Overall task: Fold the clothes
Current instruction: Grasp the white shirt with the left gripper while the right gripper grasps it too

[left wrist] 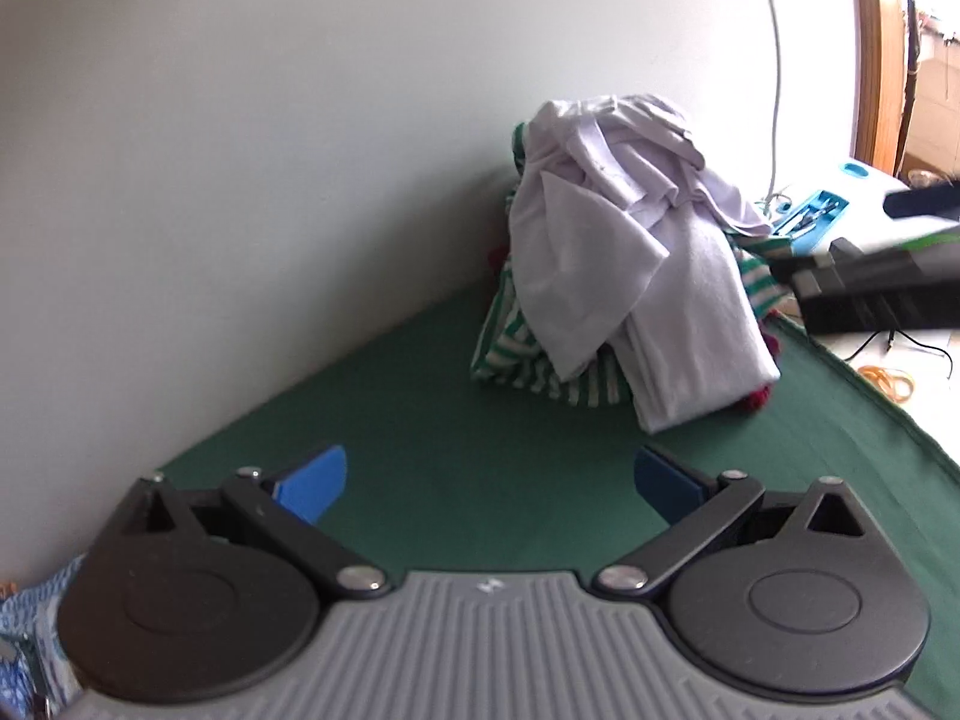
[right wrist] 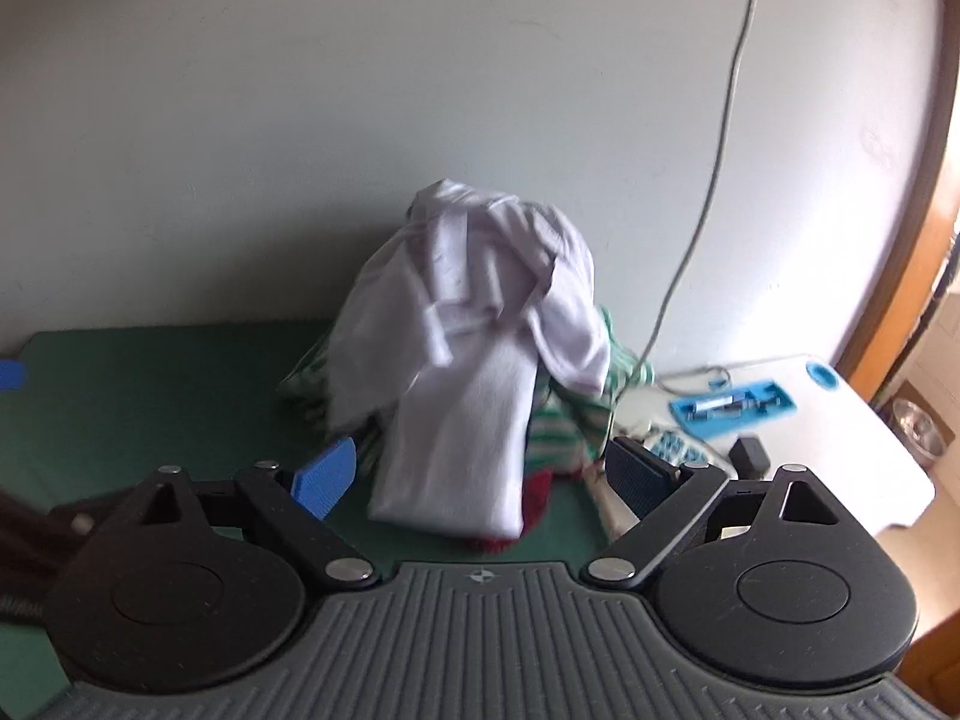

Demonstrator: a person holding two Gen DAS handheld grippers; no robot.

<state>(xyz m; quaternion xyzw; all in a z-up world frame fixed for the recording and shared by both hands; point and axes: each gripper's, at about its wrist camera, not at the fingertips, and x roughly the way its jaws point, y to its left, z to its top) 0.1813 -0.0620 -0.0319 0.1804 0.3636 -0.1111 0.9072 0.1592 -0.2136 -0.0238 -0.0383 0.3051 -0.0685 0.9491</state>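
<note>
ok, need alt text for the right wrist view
A heap of unfolded clothes, white garment on top of green-striped and red pieces, sits on a green mat against a pale wall. The right gripper is open just short of the heap, holding nothing. A white side table with a blue tray stands to the right.

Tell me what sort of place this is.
Probably a room in a home, set up for folding laundry: a heap of clothes on a green cloth-covered table against a plain wall, with a wooden door frame alongside.
</note>
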